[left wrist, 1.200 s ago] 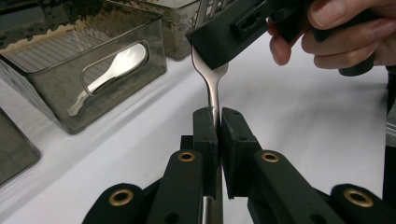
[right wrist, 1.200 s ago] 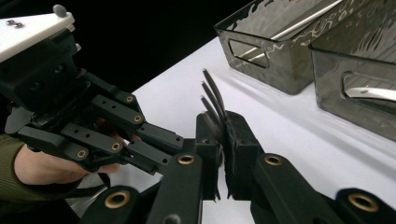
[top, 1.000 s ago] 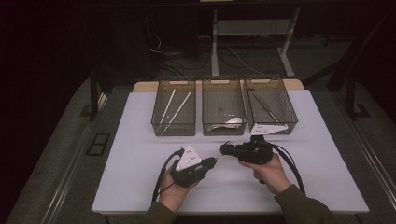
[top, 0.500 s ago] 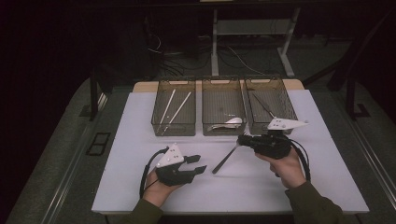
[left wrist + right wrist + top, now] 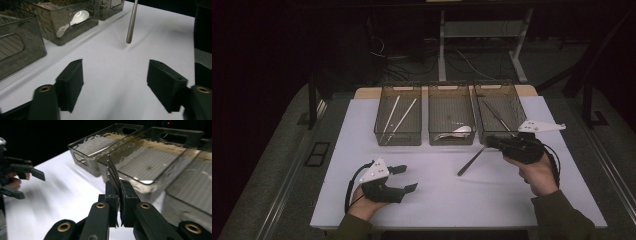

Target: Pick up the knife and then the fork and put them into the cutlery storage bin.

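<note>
Fork clamped in right tool before the bins; left tool gapes empty over bare bench.

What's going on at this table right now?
A person is working at a white table with a hand-held tool in each hand. The right tool is shut on a fork, holding it by the tine end so its handle slants down toward the table in front of three clear bins. The left tool is open and holds nothing. The left bin has chopsticks, the middle one a white spoon.
</note>
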A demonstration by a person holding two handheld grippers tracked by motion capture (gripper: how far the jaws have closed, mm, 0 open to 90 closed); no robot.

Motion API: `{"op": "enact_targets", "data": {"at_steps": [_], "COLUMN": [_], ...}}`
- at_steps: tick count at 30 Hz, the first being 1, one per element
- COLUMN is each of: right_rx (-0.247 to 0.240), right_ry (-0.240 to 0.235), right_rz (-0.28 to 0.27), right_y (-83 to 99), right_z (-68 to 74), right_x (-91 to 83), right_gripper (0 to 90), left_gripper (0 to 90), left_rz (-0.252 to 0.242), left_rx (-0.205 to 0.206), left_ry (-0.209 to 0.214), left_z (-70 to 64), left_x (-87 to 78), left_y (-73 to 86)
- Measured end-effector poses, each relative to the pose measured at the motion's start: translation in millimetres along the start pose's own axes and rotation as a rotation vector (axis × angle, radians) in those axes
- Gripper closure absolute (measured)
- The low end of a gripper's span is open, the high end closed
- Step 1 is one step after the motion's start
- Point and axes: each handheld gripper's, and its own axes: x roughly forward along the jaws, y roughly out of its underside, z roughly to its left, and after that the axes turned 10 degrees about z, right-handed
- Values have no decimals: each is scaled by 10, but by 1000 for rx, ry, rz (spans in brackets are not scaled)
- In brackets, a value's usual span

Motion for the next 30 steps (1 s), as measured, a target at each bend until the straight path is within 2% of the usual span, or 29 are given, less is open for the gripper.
{"op": "enact_targets", "data": {"at_steps": [4, 10, 14, 23, 30], "right_rx": [-13, 13, 9, -14, -17], "right_ry": [52, 111, 159, 268, 368], "right_rz": [8, -12, -16, -39, 7], "right_y": [-41, -131, -254, -633, -827], "right_z": [-99, -295, -403, -572, -738], "right_x": [-119, -324, -486, -870, -890], "right_gripper": [857, 857, 858, 858, 858], "left_gripper": [179, 63, 3, 0, 0], "left_rz": [4, 0, 15, 24, 22], "left_rx": [-3, -8, -30, -41, -39], "left_ry": [-25, -63, -57, -49, -43], "left_z": [29, 104, 132, 110, 91], "left_x": [37, 45, 48, 54, 47], "left_y": [11, 23, 28, 16, 5]}}
